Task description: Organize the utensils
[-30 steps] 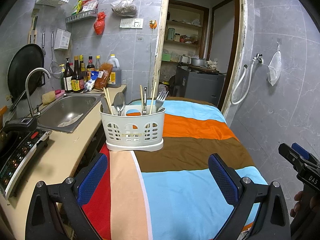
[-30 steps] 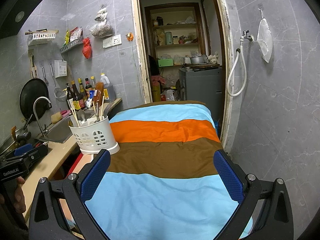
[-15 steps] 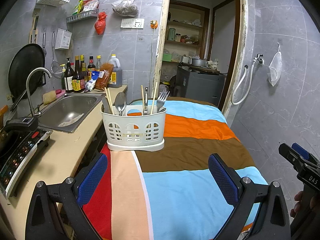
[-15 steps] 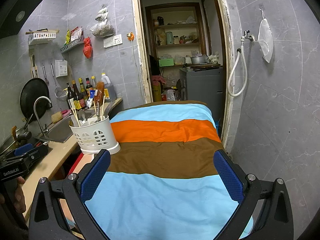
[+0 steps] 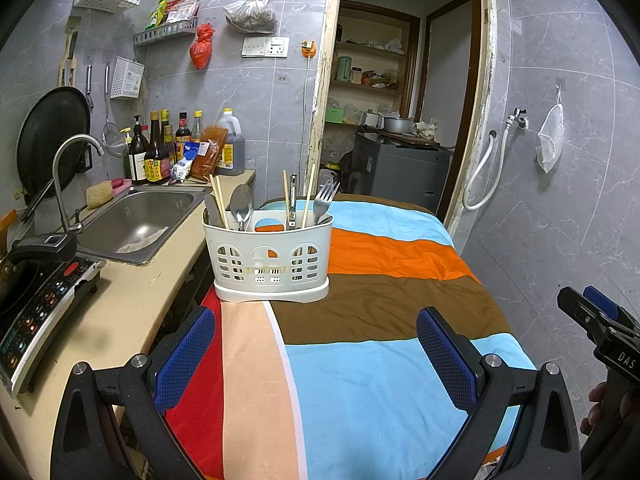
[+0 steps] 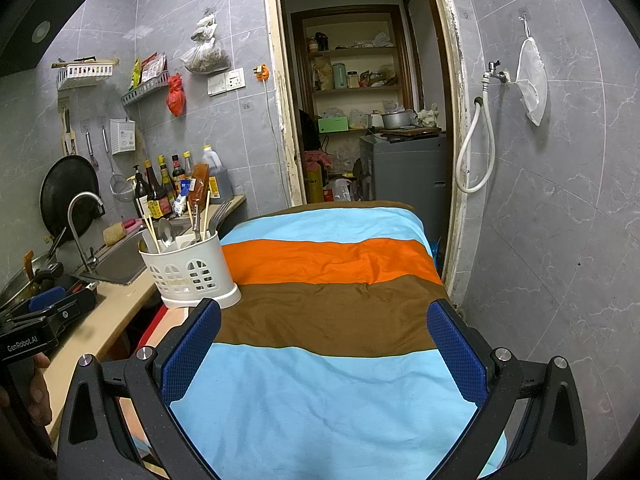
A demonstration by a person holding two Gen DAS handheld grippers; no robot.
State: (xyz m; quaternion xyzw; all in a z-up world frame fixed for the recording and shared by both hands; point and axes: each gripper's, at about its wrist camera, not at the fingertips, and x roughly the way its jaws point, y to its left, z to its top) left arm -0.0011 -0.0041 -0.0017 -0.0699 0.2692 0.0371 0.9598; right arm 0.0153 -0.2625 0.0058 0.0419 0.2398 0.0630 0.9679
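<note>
Left wrist view, utensil holder (image 5: 272, 258) ahead of left hand-held gripper (image 5: 316, 346), both hand-held grippers wide apart, empty

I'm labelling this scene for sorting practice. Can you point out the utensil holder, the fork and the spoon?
Utensil holder (image 5: 269, 264): left wrist view, on its white slotted front wall.
Fork (image 5: 325, 200): left wrist view, on the tines above the holder's right end.
Spoon (image 5: 241, 205): left wrist view, on its bowl, sticking up near the left end.

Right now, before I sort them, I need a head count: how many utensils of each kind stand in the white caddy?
Chopsticks: 4
Spoon: 1
Fork: 1, perhaps another behind
Slim metal tool: 1
Total: 7 clearly seen in the white caddy
</note>
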